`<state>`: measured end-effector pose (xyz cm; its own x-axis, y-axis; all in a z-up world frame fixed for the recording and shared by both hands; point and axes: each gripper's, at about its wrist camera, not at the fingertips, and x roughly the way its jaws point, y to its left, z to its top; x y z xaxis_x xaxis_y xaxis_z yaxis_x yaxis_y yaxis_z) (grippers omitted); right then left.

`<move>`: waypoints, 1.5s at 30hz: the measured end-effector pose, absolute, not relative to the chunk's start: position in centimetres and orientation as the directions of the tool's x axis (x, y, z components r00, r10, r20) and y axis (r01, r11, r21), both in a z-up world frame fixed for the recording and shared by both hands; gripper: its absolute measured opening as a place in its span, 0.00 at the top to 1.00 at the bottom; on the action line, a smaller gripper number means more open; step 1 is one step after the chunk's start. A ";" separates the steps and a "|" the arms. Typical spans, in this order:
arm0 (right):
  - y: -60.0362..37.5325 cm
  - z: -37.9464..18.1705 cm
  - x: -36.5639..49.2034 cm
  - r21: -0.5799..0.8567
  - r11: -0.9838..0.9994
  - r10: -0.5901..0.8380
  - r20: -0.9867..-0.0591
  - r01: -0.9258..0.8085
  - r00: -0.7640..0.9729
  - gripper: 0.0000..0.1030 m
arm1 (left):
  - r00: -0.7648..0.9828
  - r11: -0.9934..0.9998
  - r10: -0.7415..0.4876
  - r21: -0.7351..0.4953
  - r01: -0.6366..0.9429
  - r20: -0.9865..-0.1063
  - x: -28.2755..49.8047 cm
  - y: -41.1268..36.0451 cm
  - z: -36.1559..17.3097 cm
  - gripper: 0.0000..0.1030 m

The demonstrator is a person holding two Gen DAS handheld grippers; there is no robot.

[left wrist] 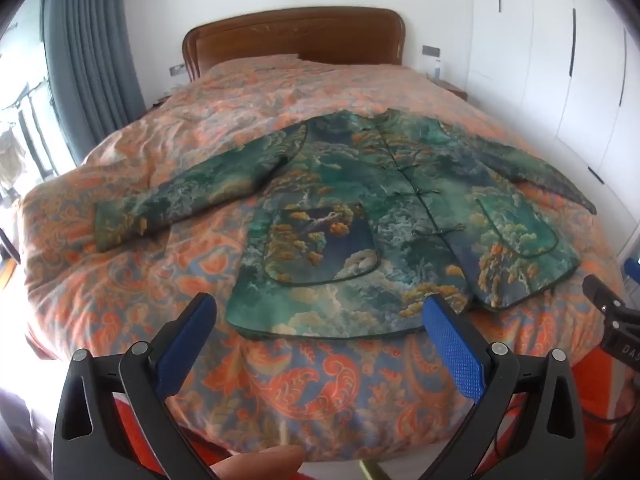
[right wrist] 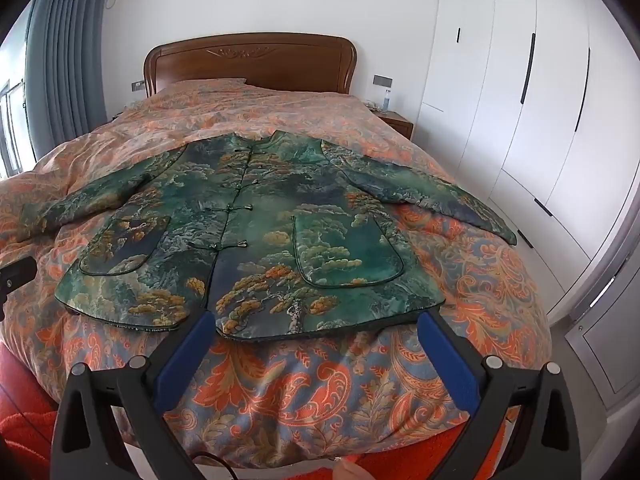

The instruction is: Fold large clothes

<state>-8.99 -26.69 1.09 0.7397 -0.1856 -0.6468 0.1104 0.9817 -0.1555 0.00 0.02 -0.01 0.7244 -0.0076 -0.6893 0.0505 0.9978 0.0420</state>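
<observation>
1. My left gripper [left wrist: 320,312]: jaws spread wide, blue pads [left wrist: 452,344] bare, pinching nothing. It hangs above the foot edge of the bed, short of the cloth.
2. My right gripper [right wrist: 316,332]: jaws likewise spread wide, pads bare, nothing between them. It hangs over the same foot edge; its black body shows at the far right of my left view.
3. Jacket [left wrist: 360,200]: green, printed with pines and clouds, knot fastenings down the front. It lies flat and face up just ahead of both grippers, collar away from me, hem nearest. In my left view the hem runs just beyond the fingertips; in my right view the hem's middle sits between the fingertips.
4. Sleeves: both spread outward. The left sleeve [left wrist: 168,204] reaches ahead and left of my left gripper; the right sleeve [right wrist: 432,196] reaches ahead and right of my right gripper, its cuff near the bed's side edge.
5. Pockets: two patch pockets, one on each front panel, ahead of the grippers.
6. Duvet [right wrist: 304,392]: orange and blue paisley, under the jacket and below both grippers.
7. Headboard [right wrist: 248,60]: brown wood, far ahead, beyond the collar.
8. Wardrobe [right wrist: 520,100]: white doors, ahead to the right.
9. Curtain [left wrist: 92,48]: grey, ahead to the left.
</observation>
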 end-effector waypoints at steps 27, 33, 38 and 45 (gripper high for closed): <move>-27.0 0.9 -9.0 -0.143 0.983 -0.179 -0.667 0.112 0.723 0.00 | 0.701 0.998 -0.024 0.019 0.054 -0.713 0.1 -0.2 -0.6 0.00; -26.8 0.8 -9.0 -0.147 0.983 -0.178 -0.670 0.106 0.721 0.00 | 0.699 0.998 -0.024 0.019 0.054 -0.715 0.1 -0.2 -0.7 0.00; -26.5 0.8 -9.0 -0.151 0.984 -0.174 -0.669 0.097 0.723 0.00 | 0.698 0.998 -0.026 0.017 0.054 -0.716 0.1 -0.1 -0.8 0.00; -26.0 0.6 -8.9 -0.157 0.984 -0.170 -0.669 0.086 0.723 0.00 | 0.698 0.998 -0.028 0.017 0.057 -0.716 0.1 -0.2 -1.0 0.00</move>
